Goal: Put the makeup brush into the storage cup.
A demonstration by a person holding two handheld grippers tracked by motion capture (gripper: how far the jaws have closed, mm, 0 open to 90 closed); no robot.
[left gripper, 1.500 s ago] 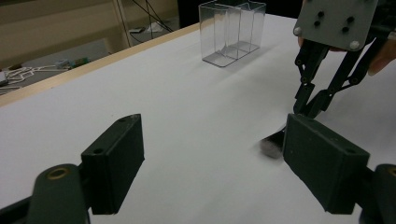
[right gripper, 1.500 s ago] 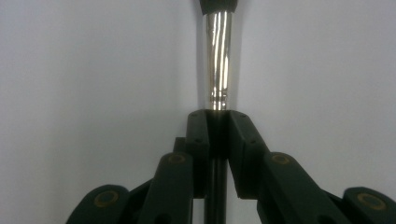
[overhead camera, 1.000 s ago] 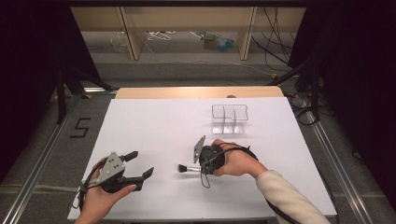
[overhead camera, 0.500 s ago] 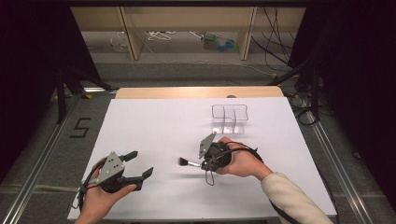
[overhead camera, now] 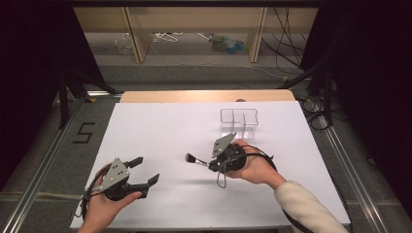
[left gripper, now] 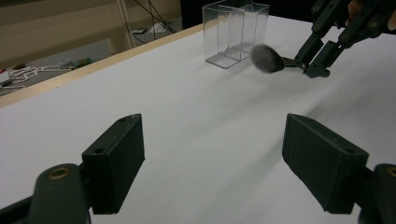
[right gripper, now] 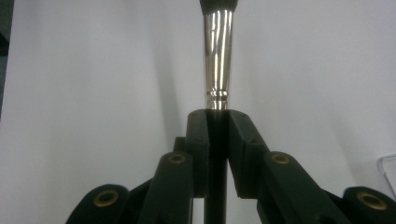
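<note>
white table (overhead camera: 160,131) lies bare around brush (overhead camera: 194,159).

Two grippers are counted: left gripper (overhead camera: 145,171) and right gripper (overhead camera: 212,162). One brush (overhead camera: 194,159) is present. One clear box (overhead camera: 238,123) is seen, apparently of three compartments.

A white tabletop (overhead camera: 160,141) with a pale wooden far edge (overhead camera: 204,95) stands on a grey carpeted floor (overhead camera: 43,145), where a black numeral 5 (overhead camera: 83,132) is marked beside a metal rail (overhead camera: 41,165) along the left. Beyond it a low wooden shelf frame (overhead camera: 138,34) holds loose white cables (overhead camera: 165,36) and a greenish heap (overhead camera: 226,43). Black curtains (overhead camera: 34,53) darken both sides, with black cables (overhead camera: 286,43) hanging at the right.
</note>
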